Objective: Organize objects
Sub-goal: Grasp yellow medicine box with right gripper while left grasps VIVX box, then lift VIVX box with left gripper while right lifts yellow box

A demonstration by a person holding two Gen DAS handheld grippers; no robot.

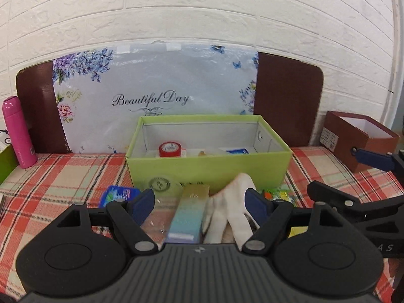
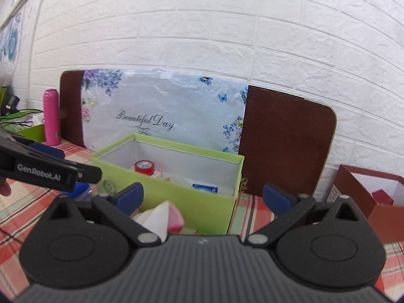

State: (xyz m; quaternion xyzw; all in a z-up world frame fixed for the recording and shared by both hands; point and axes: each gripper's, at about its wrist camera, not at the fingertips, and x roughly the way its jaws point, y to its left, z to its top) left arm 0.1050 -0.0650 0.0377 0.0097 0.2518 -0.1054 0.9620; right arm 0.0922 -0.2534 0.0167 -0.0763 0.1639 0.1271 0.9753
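Left wrist view: left tool is standing apart, empty, hovering over loose items at 6 o'clock of the green box. Right tool is also spread wide, gripping nothing.

Likely step: picking the next item. Best bet: centring the jaws on the gradient teal-gold box, closing across its narrow sides, keeping clear of the white cloth touching it at 3 o'clock.

Green box is sitting open on the plaid desk, grey-lined, holding a red tape roll and a blue packet.
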